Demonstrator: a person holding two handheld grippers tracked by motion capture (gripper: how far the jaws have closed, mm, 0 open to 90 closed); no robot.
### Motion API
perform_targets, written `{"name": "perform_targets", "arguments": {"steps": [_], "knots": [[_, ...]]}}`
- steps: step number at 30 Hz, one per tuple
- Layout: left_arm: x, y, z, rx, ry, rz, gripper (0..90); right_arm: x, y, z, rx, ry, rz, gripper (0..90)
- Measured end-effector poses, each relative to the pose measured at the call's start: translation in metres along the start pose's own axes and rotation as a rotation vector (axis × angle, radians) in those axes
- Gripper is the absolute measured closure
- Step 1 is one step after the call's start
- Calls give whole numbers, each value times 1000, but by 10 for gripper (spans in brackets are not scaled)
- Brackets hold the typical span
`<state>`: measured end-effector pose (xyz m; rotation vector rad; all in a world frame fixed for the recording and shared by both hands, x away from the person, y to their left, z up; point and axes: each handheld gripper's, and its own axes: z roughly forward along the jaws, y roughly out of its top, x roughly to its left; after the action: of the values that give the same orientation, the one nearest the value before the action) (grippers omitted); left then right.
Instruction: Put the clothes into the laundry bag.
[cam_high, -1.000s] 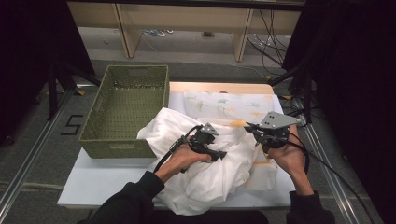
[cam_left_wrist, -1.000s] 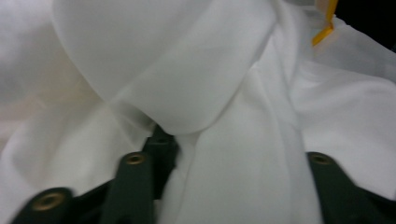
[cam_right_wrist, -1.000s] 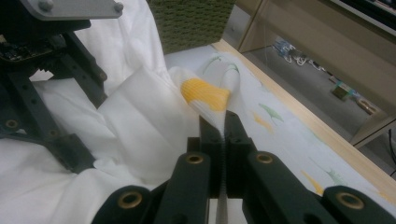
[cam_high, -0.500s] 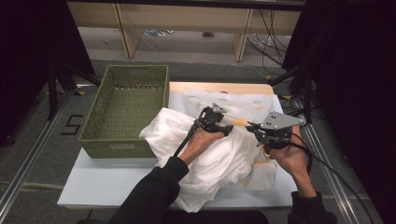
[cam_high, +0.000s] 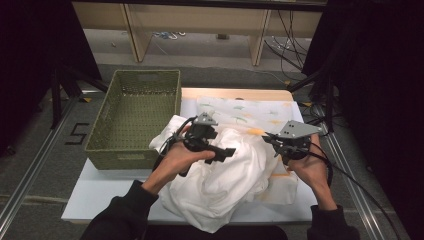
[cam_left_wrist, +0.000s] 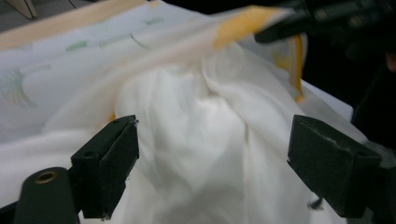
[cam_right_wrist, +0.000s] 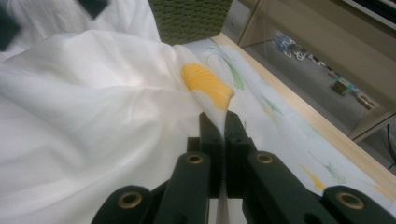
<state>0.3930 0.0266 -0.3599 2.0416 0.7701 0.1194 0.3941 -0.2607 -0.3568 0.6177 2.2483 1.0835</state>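
Here, a big crumpled sheet of thin white cloth (cam_high: 225, 185) lies heaped across the middle of the white table top (cam_high: 90, 205), its soft folds billowing and its near edge reaching the table's front. Under it and beyond it lies a flat pale cloth printed with small green and orange figures (cam_high: 250, 111), smooth where the white one is rumpled.

The left gripper (cam_high: 231, 151) hangs just over the heap, and its jaws have just been opening: in the left gripper view the two black, blocky jaws stand wide apart with the white cloth (cam_left_wrist: 201, 154) below and between them, neither pad pressing on it (the fabric there looks matte and softly creased).

The right gripper (cam_high: 267, 137) is closed on the printed cloth: in the right gripper view (cam_right_wrist: 223, 135) its jaws meet on a narrow, finely pleated fold of that cloth (cam_right_wrist: 205, 86), which bears an orange patch and rises taut from the pinch.

At the table's left stands an olive-green woven rectangular basket (cam_high: 107, 145), open-weave along its upper rim, with the white cloth's edge touching its near right corner.
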Motion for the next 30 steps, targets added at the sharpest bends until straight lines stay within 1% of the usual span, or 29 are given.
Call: {"name": "perform_targets", "arguments": {"steps": [1, 2, 3, 4, 5, 6, 7, 9, 10, 11, 12, 13, 14, 15, 16, 17, 19, 20, 21, 22, 23, 24, 25, 26, 27, 29, 30], "knots": [[-2, -10, 0, 32, -10, 10, 157, 1, 0, 0, 6, 4, 16, 897], [-2, -16, 1, 47, -14, 23, 157, 1, 0, 0, 4, 2, 14, 898], [-3, -25, 4, 59, -28, 8, 155, 1, 0, 1, 6, 1, 16, 898], [-3, -30, 7, 68, -37, 5, 156, 1, 0, 0, 8, -8, 10, 898], [-4, -37, 13, 92, -52, -1, 155, 1, 0, 0, 8, -9, 9, 897], [-4, -40, 19, 113, -56, 18, 155, 2, 0, 1, 14, 3, 16, 897], [-4, -45, 27, 136, -61, 28, 154, 2, 0, 1, 10, 1, 12, 897], [-2, -52, 46, 149, -67, 31, 148, 2, 0, 2, 11, 3, 14, 898], [-2, -54, 55, 161, -79, 41, 158, 2, 0, 2, 11, 4, 8, 897], [-2, -54, 63, 151, -86, 61, 255, 3, 0, 3, 13, 7, 8, 897], [-6, -51, 75, 125, -74, 93, 479, 5, 1, 3, 15, 7, 5, 898], [-6, -51, 75, 125, -74, 93, 558, 5, 1, 3, 15, 7, 5, 898], [-9, -48, 78, 105, -56, 112, 620, 5, 2, 3, 6, 12, -3, 897], [-11, -43, 79, 79, -45, 121, 662, 6, 2, 2, 6, 14, 4, 898], [-13, -37, 80, 54, -37, 124, 662, 6, 2, 2, 6, 14, 4, 898], [-15, -29, 80, 29, -28, 121, 687, 6, 3, 1, 1, 16, -1, 898], [-17, -18, 81, 1, -23, 116, 713, 7, 5, 0, -8, 18, -6, 898], [-19, -13, 83, -15, -15, 102, 719, 7, 6, -1, -10, 15, -6, 898], [-20, -7, 85, -24, -13, 101, 723, 8, 7, -2, -17, 14, -9, 898], [-20, -1, 89, -35, -2, 101, 725, 8, 8, -4, -21, 14, -10, 898], [-18, 2, 94, -36, 11, 99, 726, 9, 11, -8, -32, 10, -17, 898], [-16, 5, 98, -42, 10, 89, 726, 9, 11, -8, -32, 10, -17, 898], [-12, 7, 104, -48, 44, 80, 725, 9, 12, -9, -35, 4, -18, 898], [-5, 9, 111, -40, 77, 97, 725, 10, 13, -10, -42, 9, -21, 898], [5, 10, 121, -39, 106, 89, 725, 10, 14, -11, -42, 12, -20, 898], [19, 8, 134, -48, 129, -4, 716, 12, 14, -11, -41, 14, -28, 898], [29, 8, 138, -56, 128, -58, 702, 12, 13, -10, -39, 16, -28, 898]]}}
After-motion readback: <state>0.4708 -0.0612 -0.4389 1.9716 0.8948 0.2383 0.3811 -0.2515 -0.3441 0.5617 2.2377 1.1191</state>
